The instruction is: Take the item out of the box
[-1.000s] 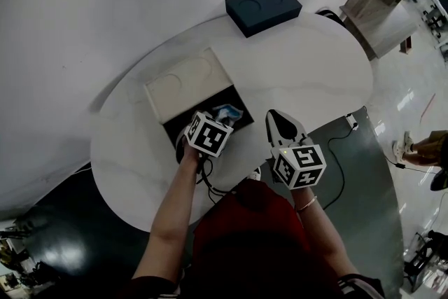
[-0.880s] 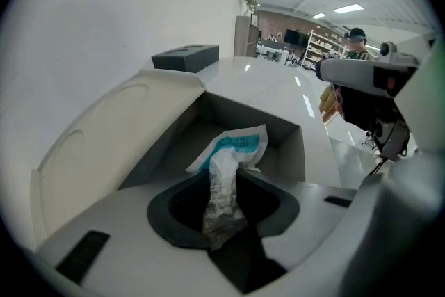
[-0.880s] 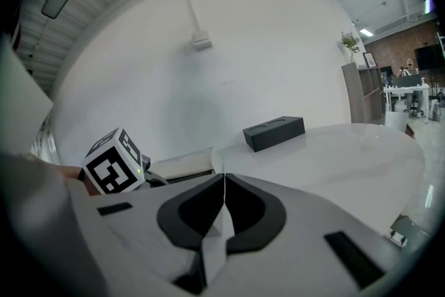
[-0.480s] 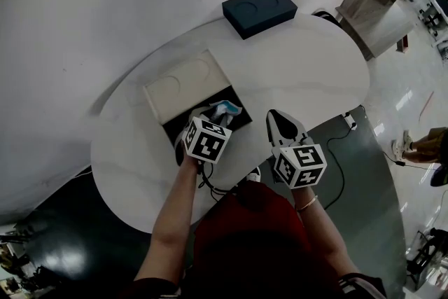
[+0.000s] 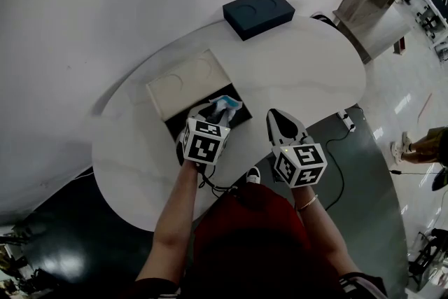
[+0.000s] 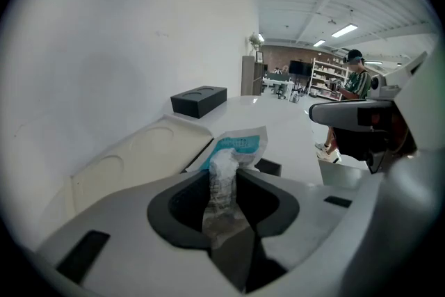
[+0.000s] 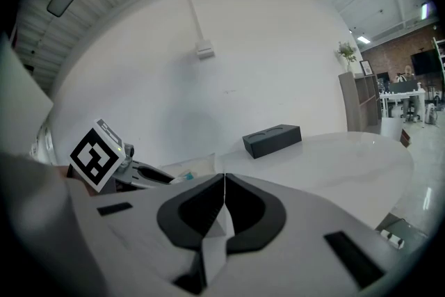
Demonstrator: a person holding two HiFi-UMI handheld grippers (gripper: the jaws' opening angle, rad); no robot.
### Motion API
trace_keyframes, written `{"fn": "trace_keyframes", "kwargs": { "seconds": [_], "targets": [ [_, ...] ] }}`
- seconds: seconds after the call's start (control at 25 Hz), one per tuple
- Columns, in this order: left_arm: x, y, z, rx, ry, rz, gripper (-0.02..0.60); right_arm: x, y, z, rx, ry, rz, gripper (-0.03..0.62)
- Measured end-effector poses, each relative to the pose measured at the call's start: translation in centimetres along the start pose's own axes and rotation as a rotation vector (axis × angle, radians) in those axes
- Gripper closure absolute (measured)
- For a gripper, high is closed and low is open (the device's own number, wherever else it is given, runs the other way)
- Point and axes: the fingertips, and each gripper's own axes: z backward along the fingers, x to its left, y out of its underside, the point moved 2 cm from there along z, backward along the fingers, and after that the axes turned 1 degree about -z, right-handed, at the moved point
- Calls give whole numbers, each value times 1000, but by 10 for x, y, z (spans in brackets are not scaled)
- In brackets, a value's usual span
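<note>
**Packet in your left gripper, over the open box**

- Left gripper [image 5: 211, 113]: you hold it over the near part of the desk [image 5: 301, 73]. Seen in its own view [image 6: 224, 174], its jaws are drawn in narrow, pinching a packet between the pads.
- Packet [image 6: 234, 148]: crinkled clear plastic with a teal and white label end. The clear end is clamped and the label end stands out past the jaw tips. From the head view the packet [image 5: 227, 104] sits above the dark inside of the open box. Whether its far end touches the box cannot be told.
- Open box [image 5: 183, 84]: cream lid folded back flat, with two round recesses, and the dark tray on your side of it.
- Right gripper [image 5: 275, 117]: you hold it to the right of the box, apart from it. In its own view [image 7: 224, 182] the jaws meet edge to edge, with nothing between them.
- Dark box [image 5: 257, 10]: closed, on the far edge of the desk, well apart from both grippers.
</note>
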Motion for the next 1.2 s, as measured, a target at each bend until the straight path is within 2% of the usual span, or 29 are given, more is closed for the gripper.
{"fn": "trace_keyframes", "kwargs": {
  "seconds": [0.44,0.92,1.2],
  "targets": [
    [0,-19,38,-153,-41,62,453,13,-6,18,-34,1,17,579],
    [-2,-25,77,-280,-13,156,453,28,-15,38,-83,25,34,579],
    [-2,-22,101,-351,-17,181,453,42,-15,49,-102,28,49,579]
  ]
}}
